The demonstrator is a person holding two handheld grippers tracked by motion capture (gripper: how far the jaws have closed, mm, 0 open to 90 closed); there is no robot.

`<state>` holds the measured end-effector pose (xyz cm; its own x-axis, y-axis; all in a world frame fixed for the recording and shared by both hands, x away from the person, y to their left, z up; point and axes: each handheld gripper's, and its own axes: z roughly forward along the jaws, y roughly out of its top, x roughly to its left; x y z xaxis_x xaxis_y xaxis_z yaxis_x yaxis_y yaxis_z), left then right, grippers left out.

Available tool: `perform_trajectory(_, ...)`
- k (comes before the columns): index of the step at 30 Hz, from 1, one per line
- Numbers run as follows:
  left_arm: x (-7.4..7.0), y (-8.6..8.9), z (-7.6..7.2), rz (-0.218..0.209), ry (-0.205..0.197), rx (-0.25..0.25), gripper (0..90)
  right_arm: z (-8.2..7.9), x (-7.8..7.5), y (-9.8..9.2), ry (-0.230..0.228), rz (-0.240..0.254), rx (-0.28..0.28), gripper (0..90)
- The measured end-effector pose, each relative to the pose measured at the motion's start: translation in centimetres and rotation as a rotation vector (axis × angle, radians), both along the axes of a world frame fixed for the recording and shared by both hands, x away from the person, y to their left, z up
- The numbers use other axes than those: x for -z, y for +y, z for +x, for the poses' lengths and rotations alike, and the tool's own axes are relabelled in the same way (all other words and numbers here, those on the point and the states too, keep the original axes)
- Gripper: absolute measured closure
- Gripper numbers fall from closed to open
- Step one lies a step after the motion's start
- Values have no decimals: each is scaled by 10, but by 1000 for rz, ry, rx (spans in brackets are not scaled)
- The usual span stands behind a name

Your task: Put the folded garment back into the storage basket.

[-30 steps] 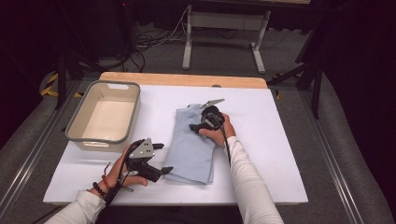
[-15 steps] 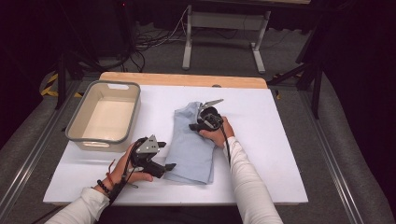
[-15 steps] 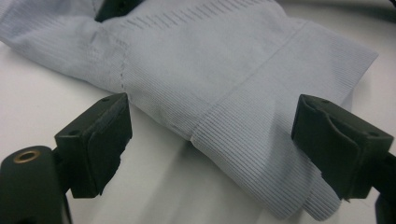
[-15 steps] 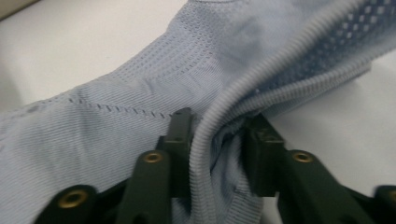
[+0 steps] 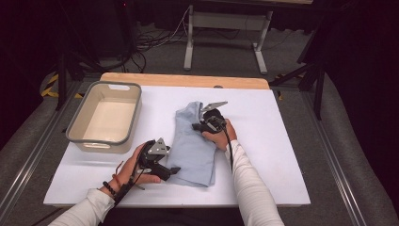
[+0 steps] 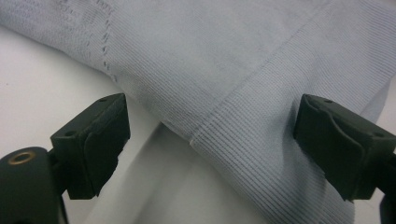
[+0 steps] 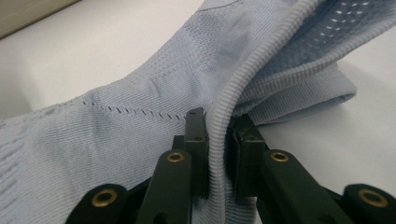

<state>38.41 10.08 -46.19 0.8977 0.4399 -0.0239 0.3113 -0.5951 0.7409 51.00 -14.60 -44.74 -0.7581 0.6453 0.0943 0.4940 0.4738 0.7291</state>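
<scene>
Cloth point(image 5: 195, 143): a pale blue knit garment is seen lying folded on the worktop point(image 5: 282, 141), near its middle, long side running away from the person.
Texture: fine ribbing is shown across the flat panels point(image 6: 261, 60); a thicker ribbed band point(image 7: 243, 79) is raised along one edge, and rows of small eyelet holes point(image 7: 345, 18) are picked out beside it.
Right hand-held gripper point(image 5: 203, 123): it is held over the far end of the cloth; its jaws have just been closing, and in the right gripper view point(image 7: 218, 144) the ribbed band is now pinched upright between the two black pads.
Fold: behind that pinch, the fabric is doubled over into a soft layered flap that rests on the worktop.
Left hand-held gripper point(image 5: 170, 172): it is laid at the near left corner of the cloth, jaws spread wide; in the left gripper view point(image 6: 210, 140) a hem corner is seen lying between the black, blocky pads, touched by neither.
Worktop: a smooth white sheet is spread on it, with a strip of bare wood left showing at the far edge.
Tub point(image 5: 75, 136): a grey-rimmed, cream-lined rectangular bin is set at the left, well apart from the cloth.
Surroundings: dark floor, cables and a metal frame are made out beyond the worktop.
Obstruction: the far end of the cloth is partly covered from above by the right hand.
</scene>
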Motion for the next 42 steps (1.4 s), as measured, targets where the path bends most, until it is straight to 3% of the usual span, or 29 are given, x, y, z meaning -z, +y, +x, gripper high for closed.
perform_trajectory(3,1,0,0,6,3,-1,116,-1,-1,-1,-5,5,15,791)
perform_trajectory(5,1,0,-1,3,4,0,119,-4,-4,-1,-28,-17,49,703)
perform_trajectory(7,2,-1,-1,7,1,6,119,-5,-6,-1,-28,-13,45,675)
perform_trajectory(8,2,-1,-2,8,0,12,119,-10,-10,-4,-60,-43,48,565)
perform_trajectory(10,2,-1,-2,7,1,14,119,-14,-14,-8,-59,-30,62,528)
perform_trajectory(16,3,-4,-6,12,-5,9,119,-45,-26,-22,-131,-41,56,428)
perform_trajectory(20,3,-5,-7,14,-5,6,121,-69,-28,-35,-154,1,53,404)
perform_trajectory(24,3,-5,-7,14,-4,2,118,-84,-22,-47,-152,14,60,358)
perform_trajectory(29,4,-4,-8,7,13,1,137,-90,-8,-48,-103,27,49,279)
perform_trajectory(33,5,-4,-11,4,16,1,153,-88,0,-46,-63,39,40,229)
perform_trajectory(36,5,-4,-12,1,15,8,178,-86,5,-44,-50,1,41,195)
perform_trajectory(42,5,-4,-13,-3,19,13,199,-79,12,-48,19,44,41,181)
